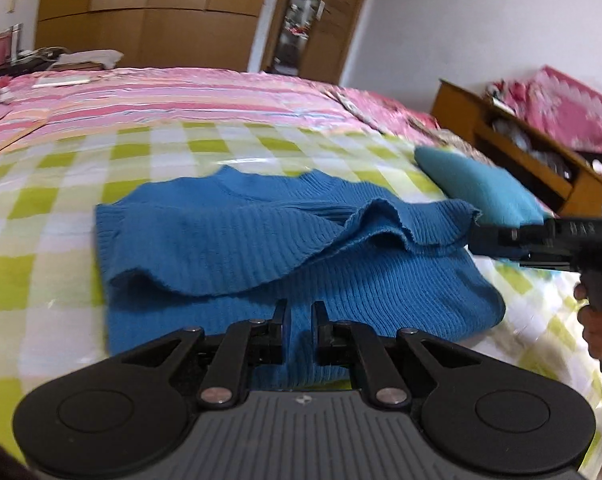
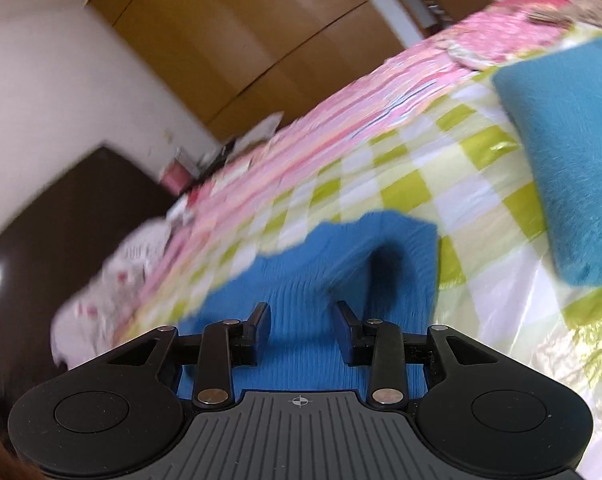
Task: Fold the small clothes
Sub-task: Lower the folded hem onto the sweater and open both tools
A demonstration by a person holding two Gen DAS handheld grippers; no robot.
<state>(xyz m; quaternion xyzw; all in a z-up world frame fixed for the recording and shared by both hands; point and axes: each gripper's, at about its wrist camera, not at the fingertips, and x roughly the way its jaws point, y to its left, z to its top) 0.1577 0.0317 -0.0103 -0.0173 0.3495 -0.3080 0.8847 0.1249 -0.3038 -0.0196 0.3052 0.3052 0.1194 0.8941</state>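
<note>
A blue ribbed knit garment (image 1: 261, 248) lies on the green-checked bed cover, with one part folded over its top in a loose wave. My left gripper (image 1: 299, 312) hovers over its near edge with a narrow gap between the jaws and nothing clearly held. My right gripper (image 2: 302, 314) is open over the same garment (image 2: 301, 300). In the left wrist view the right gripper (image 1: 477, 234) sits at the folded flap's right edge, and its fingertips are hard to make out there.
A folded teal fleece item (image 1: 481, 184) lies at the right of the bed; it also shows in the right wrist view (image 2: 573, 152). A pink striped quilt (image 1: 161, 92) lies behind. A wooden bedside shelf (image 1: 521, 152) stands to the right.
</note>
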